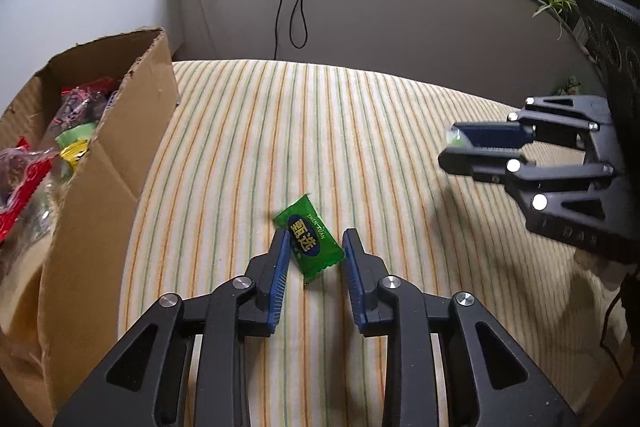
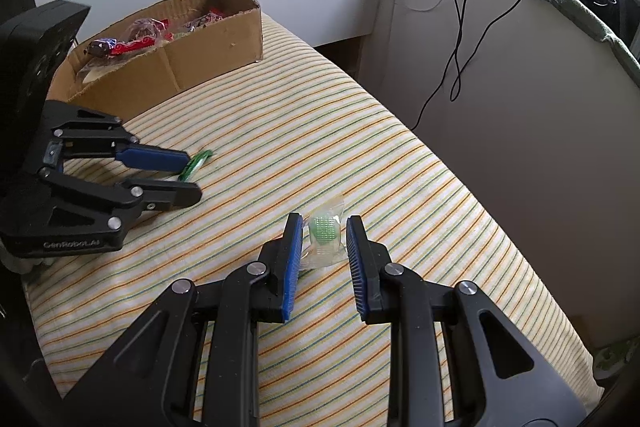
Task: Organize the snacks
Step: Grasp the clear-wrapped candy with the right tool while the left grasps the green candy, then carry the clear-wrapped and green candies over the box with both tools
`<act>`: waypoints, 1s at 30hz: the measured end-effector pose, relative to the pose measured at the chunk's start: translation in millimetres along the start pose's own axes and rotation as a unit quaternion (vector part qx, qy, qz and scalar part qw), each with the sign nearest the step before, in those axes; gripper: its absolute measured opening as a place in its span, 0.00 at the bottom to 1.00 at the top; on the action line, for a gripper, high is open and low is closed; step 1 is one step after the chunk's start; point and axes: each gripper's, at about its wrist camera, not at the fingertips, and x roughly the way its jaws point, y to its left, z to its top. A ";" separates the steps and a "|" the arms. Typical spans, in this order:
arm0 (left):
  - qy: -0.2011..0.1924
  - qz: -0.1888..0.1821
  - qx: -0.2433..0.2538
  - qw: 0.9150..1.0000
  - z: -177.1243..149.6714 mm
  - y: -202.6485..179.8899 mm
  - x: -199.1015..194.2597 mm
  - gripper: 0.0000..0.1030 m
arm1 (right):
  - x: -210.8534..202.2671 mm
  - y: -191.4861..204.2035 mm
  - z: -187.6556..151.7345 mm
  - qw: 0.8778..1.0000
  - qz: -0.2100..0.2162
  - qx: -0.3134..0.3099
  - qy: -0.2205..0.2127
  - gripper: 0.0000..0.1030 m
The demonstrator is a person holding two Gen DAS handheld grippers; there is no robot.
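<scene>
Soft daylight fills both views, with white glare flaring in the right wrist view's upper right corner. Fisheye bending curves the edges, corners go dark, and the right tool (image 1: 450, 147) looks motion-blurred.

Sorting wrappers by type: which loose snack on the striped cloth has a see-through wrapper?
The clear-wrapped candy between the right gripper fingers; its green centre shows through. The other, the green packet at the left gripper, is opaque and printed.

The left wrist camera looked forward along its fingers from close above the striped cushion (image 1: 360, 131), with the cardboard box (image 1: 112, 163) just to its left. The right wrist camera sat farther from the cardboard box (image 2: 208, 47), facing it across the striped cushion (image 2: 360, 155). Both views shared that cushion, the box and the opposite gripper.
</scene>
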 end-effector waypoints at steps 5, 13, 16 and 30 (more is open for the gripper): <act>0.003 0.007 0.006 1.000 5.1 -5.3 5.2 0.39 | 0.3 -1.5 -1.1 1.000 0.000 0.004 -0.001 0.23; -0.005 0.035 0.044 0.998 6.4 -20.8 10.0 0.22 | 1.7 -3.9 -3.1 1.000 -0.003 0.008 -0.001 0.23; -0.006 0.034 0.044 0.998 4.3 -20.2 7.4 0.21 | 2.5 -4.5 -3.8 1.000 -0.003 0.010 -0.001 0.23; -0.059 0.023 0.031 0.998 -4.6 -4.5 -59.4 0.21 | -21.3 12.3 19.2 1.000 -0.003 0.006 -0.028 0.23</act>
